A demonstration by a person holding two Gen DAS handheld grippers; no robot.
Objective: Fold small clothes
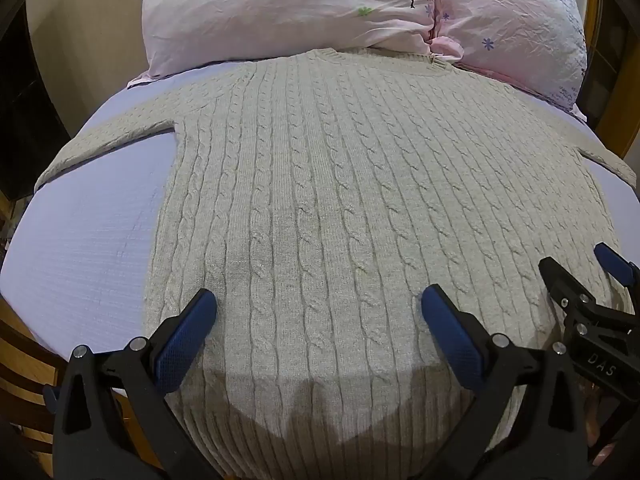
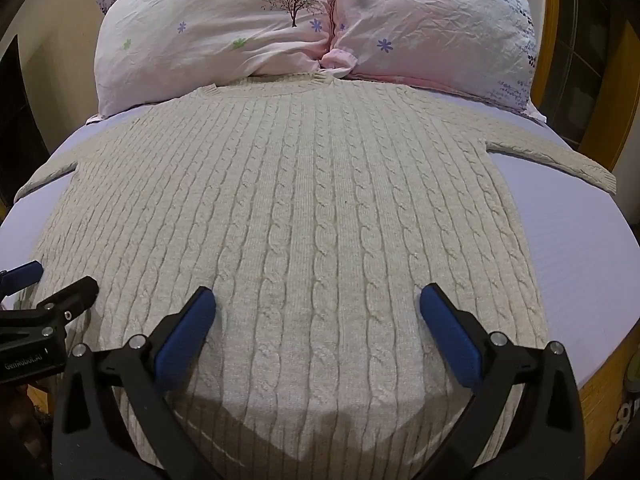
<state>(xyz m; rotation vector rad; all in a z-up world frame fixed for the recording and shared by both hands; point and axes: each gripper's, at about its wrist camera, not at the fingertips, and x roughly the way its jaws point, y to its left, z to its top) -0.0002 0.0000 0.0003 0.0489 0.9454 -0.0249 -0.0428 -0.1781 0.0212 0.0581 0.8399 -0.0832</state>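
Observation:
A cream cable-knit sweater (image 1: 320, 184) lies flat on a lilac bed sheet (image 1: 88, 240), neck towards the pillows, sleeves spread to both sides. It also shows in the right wrist view (image 2: 304, 200). My left gripper (image 1: 318, 304) is open and empty, hovering over the sweater's lower left part near the hem. My right gripper (image 2: 318, 302) is open and empty over the lower right part. The right gripper shows at the right edge of the left wrist view (image 1: 580, 276), and the left gripper at the left edge of the right wrist view (image 2: 52, 284).
Two pink flowered pillows (image 1: 288, 12) (image 2: 224, 36) lie at the head of the bed, touching the sweater's collar. The lilac sheet (image 2: 580, 240) borders the sweater on both sides. A wooden bed frame (image 2: 600, 396) and slats (image 1: 24, 368) edge the mattress.

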